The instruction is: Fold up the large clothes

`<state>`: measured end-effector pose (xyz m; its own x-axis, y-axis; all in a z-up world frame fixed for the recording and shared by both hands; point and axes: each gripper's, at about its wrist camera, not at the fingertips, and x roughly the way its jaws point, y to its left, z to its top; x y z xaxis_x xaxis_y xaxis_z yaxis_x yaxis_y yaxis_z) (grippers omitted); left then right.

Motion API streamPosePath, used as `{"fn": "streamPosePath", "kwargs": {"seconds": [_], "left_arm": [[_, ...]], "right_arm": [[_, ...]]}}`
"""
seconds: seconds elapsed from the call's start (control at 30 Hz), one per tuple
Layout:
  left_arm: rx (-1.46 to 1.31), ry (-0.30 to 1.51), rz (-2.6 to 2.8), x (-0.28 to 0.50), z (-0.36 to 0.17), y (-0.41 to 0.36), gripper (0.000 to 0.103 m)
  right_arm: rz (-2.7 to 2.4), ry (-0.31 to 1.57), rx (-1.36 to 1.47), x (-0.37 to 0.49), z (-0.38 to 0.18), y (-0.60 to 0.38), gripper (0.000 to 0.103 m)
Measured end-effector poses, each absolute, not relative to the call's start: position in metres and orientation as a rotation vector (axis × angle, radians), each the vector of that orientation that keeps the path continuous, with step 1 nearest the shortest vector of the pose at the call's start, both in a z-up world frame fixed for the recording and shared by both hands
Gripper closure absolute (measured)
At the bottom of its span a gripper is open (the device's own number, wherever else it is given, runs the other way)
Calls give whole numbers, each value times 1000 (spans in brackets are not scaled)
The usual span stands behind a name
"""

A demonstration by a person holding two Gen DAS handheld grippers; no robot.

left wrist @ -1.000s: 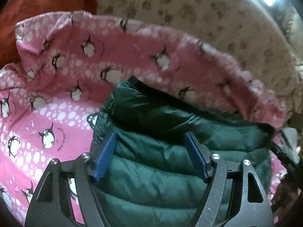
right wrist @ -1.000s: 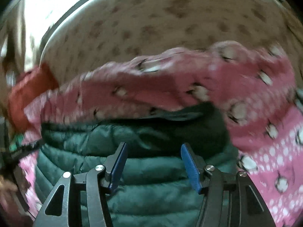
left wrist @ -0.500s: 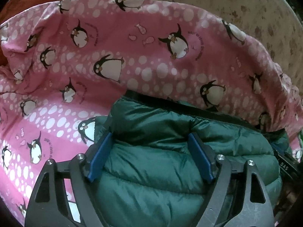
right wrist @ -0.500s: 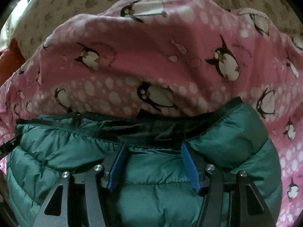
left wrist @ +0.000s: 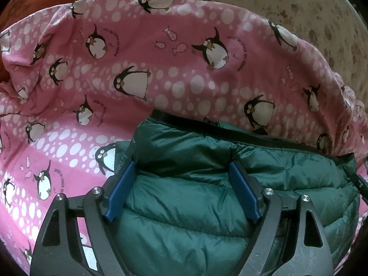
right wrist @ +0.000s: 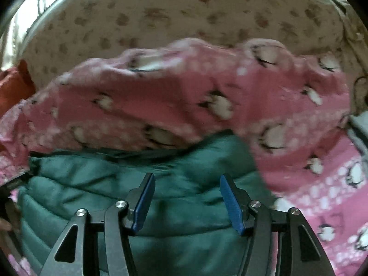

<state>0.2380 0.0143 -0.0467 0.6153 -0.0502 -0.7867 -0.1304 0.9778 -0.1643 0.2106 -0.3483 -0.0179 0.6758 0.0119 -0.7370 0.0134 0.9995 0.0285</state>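
Observation:
A dark green quilted puffer jacket [left wrist: 207, 184] lies folded on a pink penguin-print sheet [left wrist: 138, 69]. My left gripper [left wrist: 184, 184] is open, its blue-padded fingers [left wrist: 122, 193] spread over the jacket's left part near its black-trimmed top edge. In the right wrist view, which is blurred, the jacket [right wrist: 103, 184] fills the lower left. My right gripper [right wrist: 187, 197] is open above the jacket's right part, near its edge against the sheet [right wrist: 299, 161]. Neither gripper holds cloth.
A beige paw-print cover [left wrist: 276, 4] lies beyond the sheet, also in the right wrist view [right wrist: 184, 11]. An orange-red cloth [left wrist: 27, 4] sits at the far left [right wrist: 11, 85]. A black tag [right wrist: 13, 181] shows at the jacket's left edge.
Both grippers stay open over the jacket. The right wrist view has pulled back and tilted up, showing more beige cover, and is now blurred with motion. The left view has barely shifted.

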Motion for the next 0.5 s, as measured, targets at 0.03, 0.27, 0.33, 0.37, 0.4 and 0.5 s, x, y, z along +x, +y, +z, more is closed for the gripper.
{"fn": "streamPosePath", "kwargs": {"seconds": [0.03,0.27,0.33,0.37,0.4,0.5], "left_arm": [[-210,911,48,239,-48,14,19],[-192,913,55,247,-55,8,16],[-189,916,57,248,-56,6,15],[-191,916,55,248,-56,7,15],[-197,916,46,248,-54,8,15],[-239,899,6,239,-42,18,16]], "right_arm": [[-32,840,28,212,-21,-358,47],[-77,921,130,230,-71,-387,40],[-80,926,133,233,-75,-387,38],[-80,934,134,234,-75,-388,38],[-80,941,133,234,-73,-388,38],[-73,912,134,224,-49,-387,38]]}}
